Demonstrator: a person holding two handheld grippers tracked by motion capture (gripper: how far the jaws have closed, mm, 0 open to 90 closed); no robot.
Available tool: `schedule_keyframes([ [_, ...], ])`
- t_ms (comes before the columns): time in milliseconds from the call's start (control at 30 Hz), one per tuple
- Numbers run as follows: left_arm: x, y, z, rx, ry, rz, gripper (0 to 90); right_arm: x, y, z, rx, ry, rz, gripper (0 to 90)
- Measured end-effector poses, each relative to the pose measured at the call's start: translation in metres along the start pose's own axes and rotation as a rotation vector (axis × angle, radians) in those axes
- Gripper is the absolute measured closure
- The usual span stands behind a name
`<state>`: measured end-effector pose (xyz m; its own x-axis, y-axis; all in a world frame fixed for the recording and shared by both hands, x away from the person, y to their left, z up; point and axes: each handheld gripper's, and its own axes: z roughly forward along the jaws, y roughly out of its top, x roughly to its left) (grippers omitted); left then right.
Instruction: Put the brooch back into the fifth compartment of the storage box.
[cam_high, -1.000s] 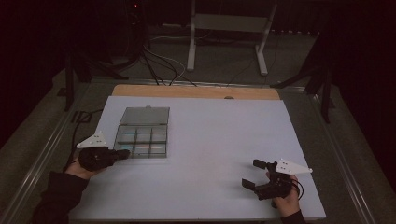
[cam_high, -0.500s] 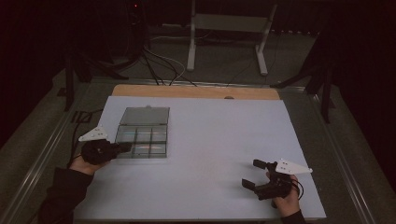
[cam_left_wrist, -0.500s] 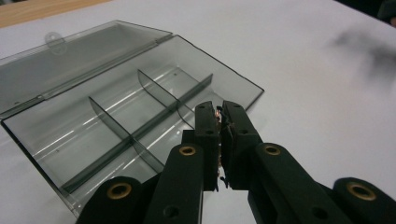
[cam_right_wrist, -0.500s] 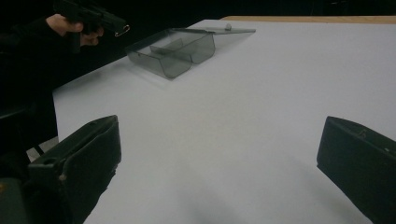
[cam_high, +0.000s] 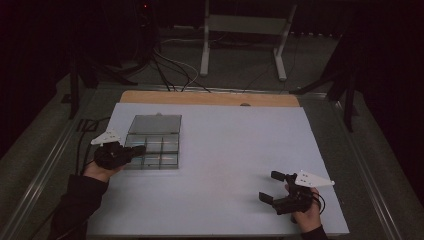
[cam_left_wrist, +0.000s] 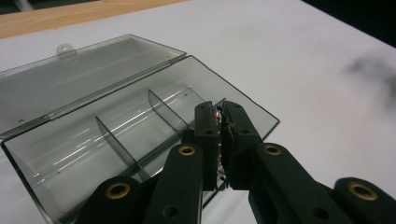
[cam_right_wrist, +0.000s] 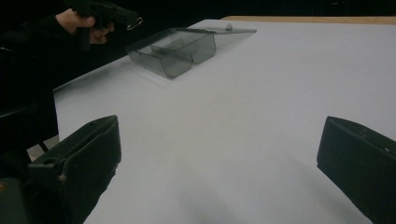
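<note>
Clear smoky plastic compartment box, lid open, lies on the white surface; left tool, pinching a small copper-coloured piece, has moved over its near edge, apparently to drop it. Right tool rests well apart, jaws wide.

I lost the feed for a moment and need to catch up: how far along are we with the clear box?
Done: the compartment box lies open on the table, lid back. In hand: the left gripper is over the box, jaws nearly closed on something small I can't identify. Left: the right gripper rests open, apart.
</note>
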<state>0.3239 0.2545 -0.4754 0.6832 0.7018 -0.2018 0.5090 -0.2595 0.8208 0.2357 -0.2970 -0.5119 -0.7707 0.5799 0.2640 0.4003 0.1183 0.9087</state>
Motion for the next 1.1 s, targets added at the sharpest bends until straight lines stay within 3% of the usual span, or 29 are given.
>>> schedule_keyframes([
  [133,0.0,0.0,0.006,-0.017,-0.019,-0.019,87.4,0.0,0.0,0.0,0.001,0.0,-0.001,0.0],
  [500,0.0,-0.005,0.025,0.008,0.04,-0.031,87.2,0.0,0.0,0.0,0.003,0.001,0.0,0.0],
  [767,0.002,-0.012,0.034,0.051,0.04,-0.051,87.1,-0.001,0.0,0.0,0.004,0.001,0.004,0.0],
  [900,0.003,-0.013,0.034,0.048,0.055,-0.042,86.8,-0.001,0.0,0.0,0.005,0.0,0.002,0.0],
  [1000,0.003,-0.012,0.033,0.033,0.065,-0.044,79.1,-0.001,-0.001,0.0,0.004,0.0,0.005,0.0],
  [1100,0.0,-0.012,0.031,0.031,0.137,-0.032,55.4,-0.001,0.0,0.0,0.005,0.0,0.004,0.0],
])
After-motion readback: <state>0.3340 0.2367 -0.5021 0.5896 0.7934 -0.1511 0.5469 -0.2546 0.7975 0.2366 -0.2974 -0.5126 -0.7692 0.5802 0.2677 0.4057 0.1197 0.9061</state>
